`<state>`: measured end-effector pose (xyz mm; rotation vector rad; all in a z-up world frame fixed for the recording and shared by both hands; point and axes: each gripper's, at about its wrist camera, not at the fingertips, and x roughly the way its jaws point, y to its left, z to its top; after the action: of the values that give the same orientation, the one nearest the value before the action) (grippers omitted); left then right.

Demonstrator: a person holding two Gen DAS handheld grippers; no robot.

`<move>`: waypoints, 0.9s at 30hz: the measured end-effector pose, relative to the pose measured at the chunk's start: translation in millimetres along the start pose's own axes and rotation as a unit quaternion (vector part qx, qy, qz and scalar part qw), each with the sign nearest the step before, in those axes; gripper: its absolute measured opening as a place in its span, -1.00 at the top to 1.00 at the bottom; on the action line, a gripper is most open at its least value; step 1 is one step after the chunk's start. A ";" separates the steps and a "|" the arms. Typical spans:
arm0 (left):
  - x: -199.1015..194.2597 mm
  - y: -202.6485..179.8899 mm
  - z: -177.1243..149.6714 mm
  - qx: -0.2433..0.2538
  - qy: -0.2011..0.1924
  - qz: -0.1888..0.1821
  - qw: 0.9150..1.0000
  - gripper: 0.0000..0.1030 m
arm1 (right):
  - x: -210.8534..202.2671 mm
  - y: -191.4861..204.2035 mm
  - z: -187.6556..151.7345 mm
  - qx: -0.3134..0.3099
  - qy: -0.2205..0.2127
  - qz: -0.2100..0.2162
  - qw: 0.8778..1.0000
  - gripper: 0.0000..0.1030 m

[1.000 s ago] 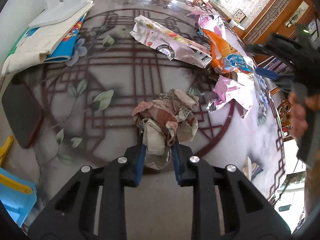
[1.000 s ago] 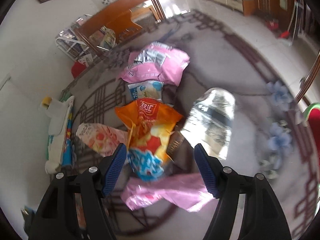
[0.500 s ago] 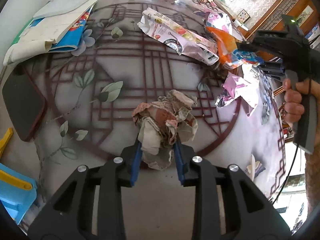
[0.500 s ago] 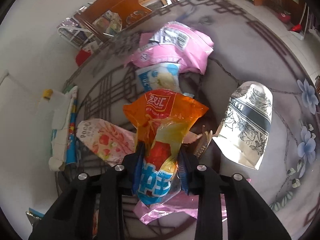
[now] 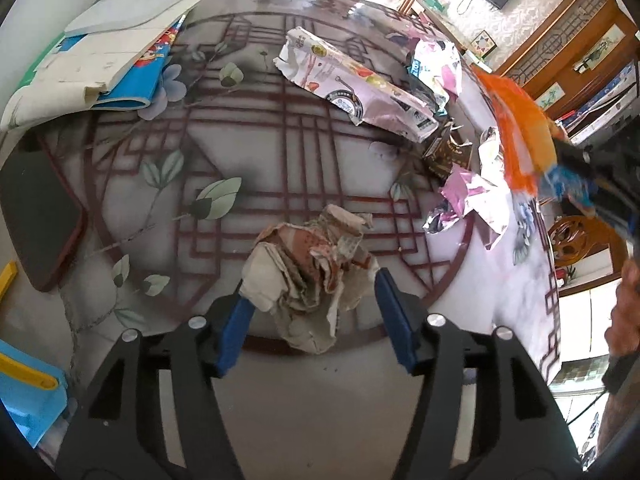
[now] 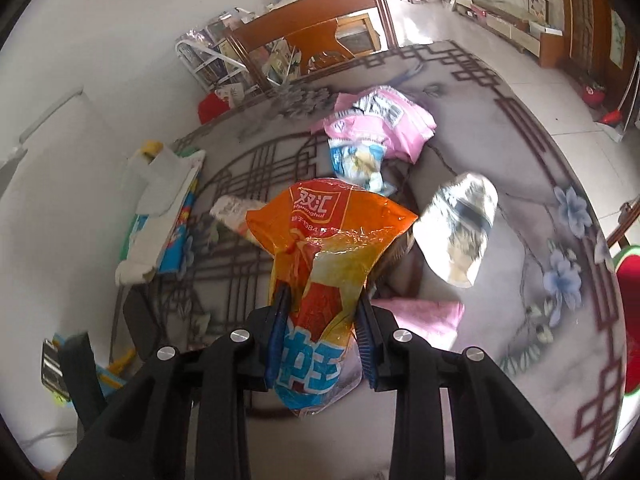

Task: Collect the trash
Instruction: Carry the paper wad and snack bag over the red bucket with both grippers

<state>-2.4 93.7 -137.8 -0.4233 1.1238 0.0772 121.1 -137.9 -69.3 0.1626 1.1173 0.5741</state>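
My left gripper is open, its blue pads apart on either side of a crumpled brown and beige wrapper that rests on the patterned table. My right gripper is shut on an orange and blue snack bag and holds it above the table; the bag also shows at the right of the left wrist view. Other trash lies beyond: a long flowered wrapper, a pink foil wrapper, a pink bag, a blue and white bag and a silver bag.
A stack of books and white paper lies at the far left of the table. A dark phone or tablet lies at the left edge. A small dark wrapper sits by the flowered one. Wooden furniture stands behind the table.
My left gripper has opened and let go of the crumpled wrapper, which now rests on the table. My right gripper closed on the orange bag and has lifted it.
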 end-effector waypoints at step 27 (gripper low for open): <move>-43.4 -64.5 10.4 0.050 -0.077 -0.019 0.996 0.56 | -61.2 -29.1 -55.7 0.046 -0.073 -0.034 0.996 0.42</move>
<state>4.9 44.8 -76.9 -0.3430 0.9634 0.0201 63.2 -202.6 -56.7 0.2420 1.0047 0.4429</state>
